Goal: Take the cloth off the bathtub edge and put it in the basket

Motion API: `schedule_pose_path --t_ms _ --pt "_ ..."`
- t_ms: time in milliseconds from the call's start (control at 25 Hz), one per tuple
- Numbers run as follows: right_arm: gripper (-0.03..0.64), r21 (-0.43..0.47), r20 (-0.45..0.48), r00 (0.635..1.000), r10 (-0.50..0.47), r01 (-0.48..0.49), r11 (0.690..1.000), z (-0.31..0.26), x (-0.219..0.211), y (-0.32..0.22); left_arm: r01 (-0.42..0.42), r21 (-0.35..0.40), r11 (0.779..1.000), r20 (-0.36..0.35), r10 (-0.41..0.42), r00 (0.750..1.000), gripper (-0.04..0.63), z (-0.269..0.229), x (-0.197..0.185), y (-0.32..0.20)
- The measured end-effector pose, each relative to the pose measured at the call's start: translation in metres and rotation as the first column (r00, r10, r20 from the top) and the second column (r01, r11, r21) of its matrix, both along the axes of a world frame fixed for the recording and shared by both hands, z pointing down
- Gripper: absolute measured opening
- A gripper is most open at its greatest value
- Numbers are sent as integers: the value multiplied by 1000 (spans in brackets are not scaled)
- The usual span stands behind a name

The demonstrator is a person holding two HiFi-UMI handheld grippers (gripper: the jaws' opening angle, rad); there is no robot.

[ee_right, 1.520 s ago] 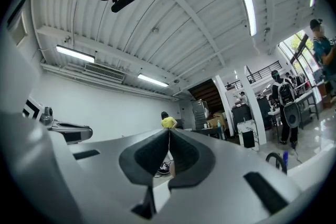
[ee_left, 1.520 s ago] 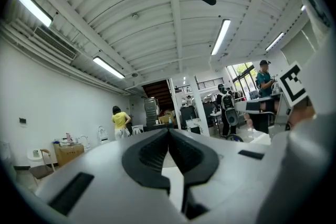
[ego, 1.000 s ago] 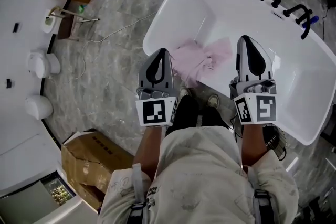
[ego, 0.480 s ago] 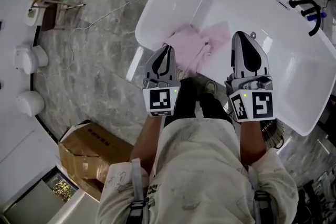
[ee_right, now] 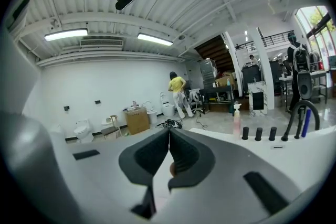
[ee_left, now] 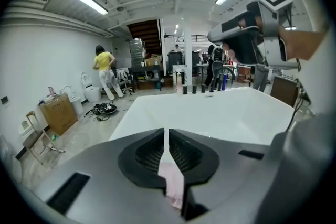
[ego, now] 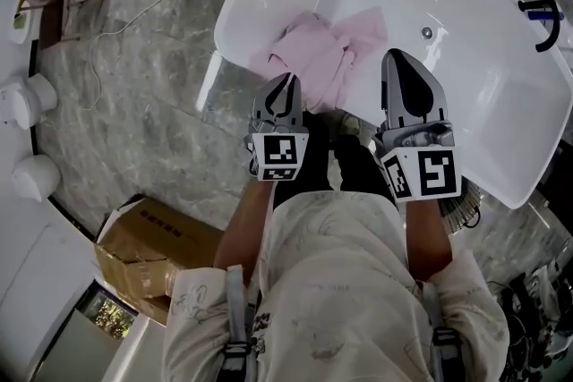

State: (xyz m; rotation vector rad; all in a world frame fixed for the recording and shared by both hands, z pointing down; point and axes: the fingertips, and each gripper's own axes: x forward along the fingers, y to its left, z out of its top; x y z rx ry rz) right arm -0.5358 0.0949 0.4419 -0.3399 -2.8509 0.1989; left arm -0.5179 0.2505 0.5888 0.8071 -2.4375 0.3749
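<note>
Judging by its loose folds, the pink cloth (ego: 324, 58) should be light, limp and easy to pinch, and a bunched fold at its near edge looks the best hold. In the head view it lies crumpled over the bathtub (ego: 231, 21) rim at upper centre. The left gripper (ego: 286, 79) is at its near edge and the right gripper (ego: 392, 55) just beside it.

In the left gripper view the jaws are together and empty, with a strip of pink showing beneath them at lower centre.

In the right gripper view the jaws also meet, holding nothing.
</note>
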Motion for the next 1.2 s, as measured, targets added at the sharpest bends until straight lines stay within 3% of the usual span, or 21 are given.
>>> schedule_pose_path --t_ms 320,440,520,640,760,920,1200 --pt "-11 15 -92 995 -26 28 999 58 -9 40 -153 -119 981 -157 133 979 13 84 14 14" --pt "-11 22 -122 992 -31 34 999 74 -13 53 -217 -147 965 -210 184 960 102 111 16 18" --pt "-11 28 -140 990 -30 34 999 81 -14 58 -262 -163 951 -239 220 946 127 126 18 18" --pt "-11 38 -162 986 -23 30 999 88 -16 60 -353 -190 916 -289 292 912 168 149 23 17" --pt "-11 54 -180 984 -8 18 998 93 -15 60 -470 -227 853 -331 386 861 212 169 33 17" --pt "-11 70 -198 980 13 1 998 99 -13 62 -610 -256 750 -386 499 776 252 193 46 18" --pt "-11 98 -232 972 36 -14 995 110 -14 70 -774 -321 547 -468 619 631 321 239 54 23"
